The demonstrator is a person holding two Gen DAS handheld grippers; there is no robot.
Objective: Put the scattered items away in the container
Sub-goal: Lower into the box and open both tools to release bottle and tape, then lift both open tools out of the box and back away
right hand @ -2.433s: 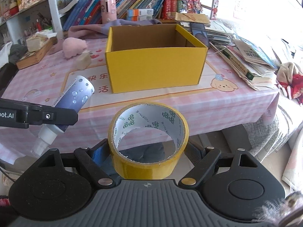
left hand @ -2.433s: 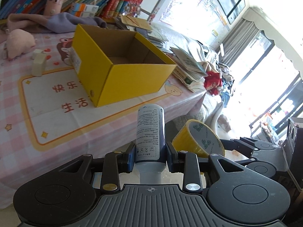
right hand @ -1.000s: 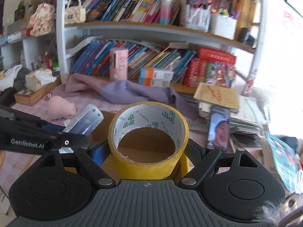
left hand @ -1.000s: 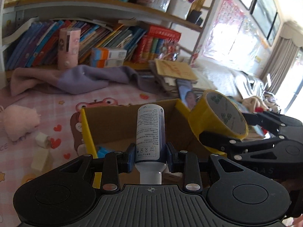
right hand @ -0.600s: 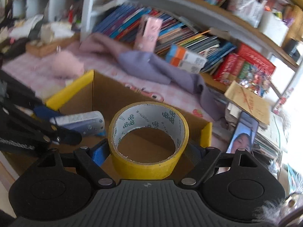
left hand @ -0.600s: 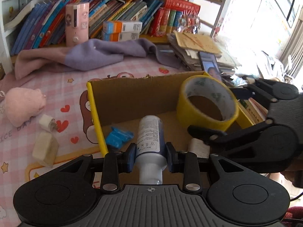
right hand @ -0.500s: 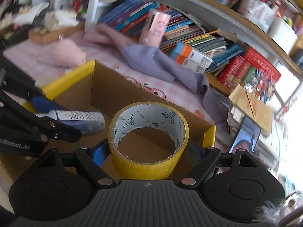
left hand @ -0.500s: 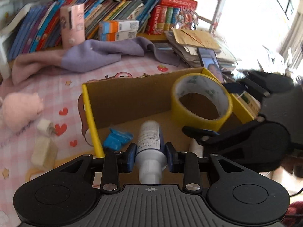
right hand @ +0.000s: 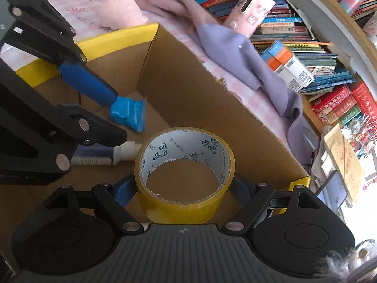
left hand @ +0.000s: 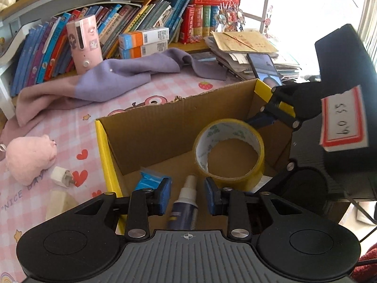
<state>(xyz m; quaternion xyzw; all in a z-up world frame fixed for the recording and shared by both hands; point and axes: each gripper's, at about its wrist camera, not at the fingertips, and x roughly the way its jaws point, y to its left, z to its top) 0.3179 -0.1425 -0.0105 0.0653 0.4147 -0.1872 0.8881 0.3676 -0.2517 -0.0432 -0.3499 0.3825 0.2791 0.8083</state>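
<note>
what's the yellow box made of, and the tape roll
Box: looks like corrugated cardboard, matte brown inside, glossy yellow outside; a torn, ragged top edge shows it.
Tape roll: probably plastic packing tape, shiny yellow, wound on a printed white core, likely paper.

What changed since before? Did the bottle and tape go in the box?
Both grippers came down into the yellow box. The left gripper let go of the spray bottle, which now lies on the box floor. The right gripper still holds the tape roll, low inside. The blue packet stayed put.
</note>
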